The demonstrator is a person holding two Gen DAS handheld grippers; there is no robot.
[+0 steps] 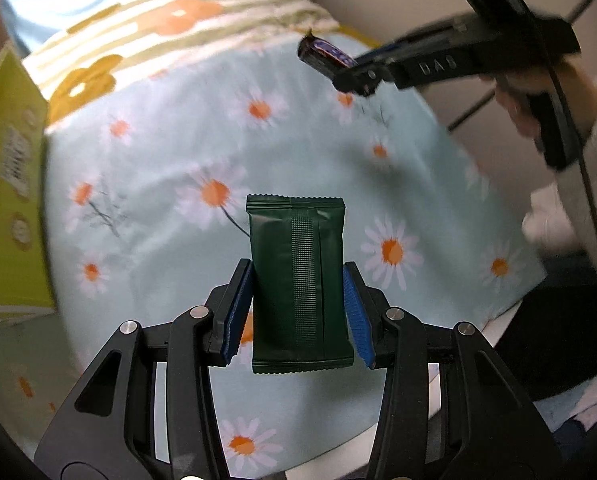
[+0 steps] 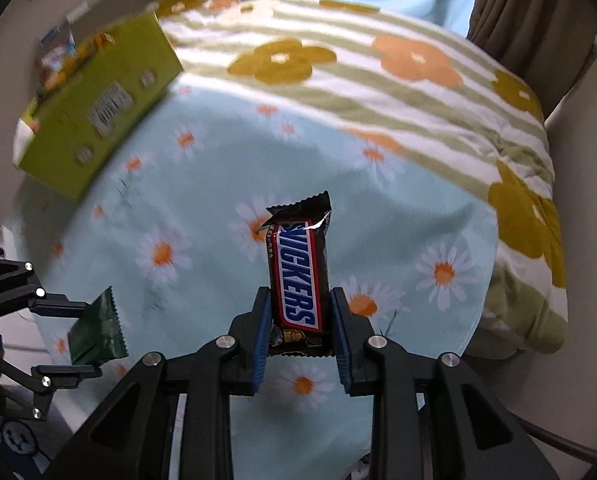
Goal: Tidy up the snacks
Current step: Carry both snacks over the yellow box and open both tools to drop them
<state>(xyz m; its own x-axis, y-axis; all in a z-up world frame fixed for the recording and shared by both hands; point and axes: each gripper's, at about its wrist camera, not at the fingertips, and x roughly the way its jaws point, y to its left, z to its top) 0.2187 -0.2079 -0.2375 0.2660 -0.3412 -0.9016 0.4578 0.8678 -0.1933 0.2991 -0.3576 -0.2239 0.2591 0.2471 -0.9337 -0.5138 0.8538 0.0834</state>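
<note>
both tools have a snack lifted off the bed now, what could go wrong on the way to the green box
1. The left tool pinches the dark green packet by its soft sides, so the packet may buckle and slip.
2. The right tool grips only the lower end of the chocolate bar; most of it sticks out and could swing loose.
3. The green box already looks full of snacks, so new ones may not fit easily.

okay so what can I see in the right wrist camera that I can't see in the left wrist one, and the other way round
Only the right wrist view shows the white Snickers lettering on the brown chocolate bar and the mixed snacks inside the green cardboard box.

Only the left wrist view shows the dark green foil packet's ribbed back seam and the person's hand on the right gripper.

Both show the daisy-print pale blue cloth, the box, both snacks, and each shut gripper, including the left gripper.
</note>
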